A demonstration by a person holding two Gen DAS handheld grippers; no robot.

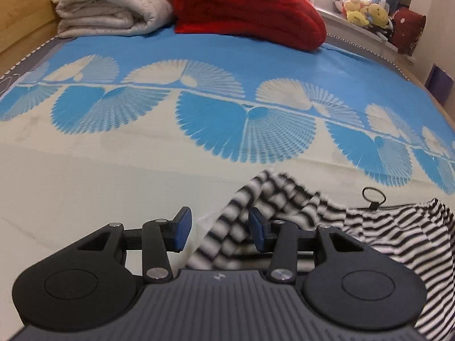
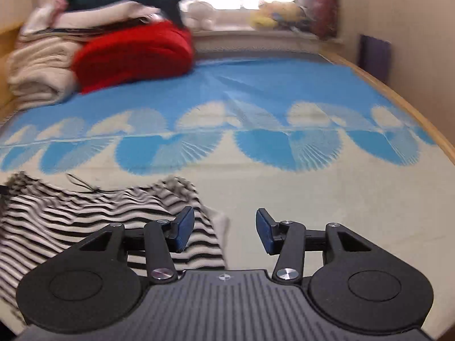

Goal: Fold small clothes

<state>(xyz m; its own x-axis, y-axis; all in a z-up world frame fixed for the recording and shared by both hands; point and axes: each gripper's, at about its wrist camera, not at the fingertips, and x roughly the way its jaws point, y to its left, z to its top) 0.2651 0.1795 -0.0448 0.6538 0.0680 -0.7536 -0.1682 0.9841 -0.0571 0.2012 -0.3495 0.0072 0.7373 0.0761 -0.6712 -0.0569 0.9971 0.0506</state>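
The bed (image 1: 85, 176) carries the whole work area; its sheet (image 1: 216, 65) is cream at the near end and blue at the far end, with a band of fan motifs across the middle. At the far end lie a folded cream blanket (image 1: 111, 8) and, just beside it, a folded red blanket (image 1: 250, 11). Soft toys (image 1: 364, 8) sit on the window ledge beyond.

The task item, a black-and-white striped garment (image 1: 369, 236), lies on the cream near end of the bed, between the two tools. It is rumpled and not yet flat; part of it appears raised and blurred in both views. A thin dark cord loop (image 1: 374, 196) shows at its far edge.

Left tool (image 1: 219, 227): jaws stand wide apart. The near left corner of the garment rises between the pads, but no pad presses on it; nothing is gripped.

Right tool (image 2: 224, 233): jaws stand wide apart. The right edge of the striped garment (image 2: 85, 221) lies under the left finger (image 2: 184, 227); the gap between the pads shows mostly bare sheet. Nothing is gripped.

Step in hand, as judged: start of a fold, with both tools positioned at opposite near corners of the garment.

Next move, as judged: advance each tool until a corner sits fully between the pads, close both, then lift and carry the near edge toward the far edge. Risk: the right tool may close on the sheet instead of the garment.
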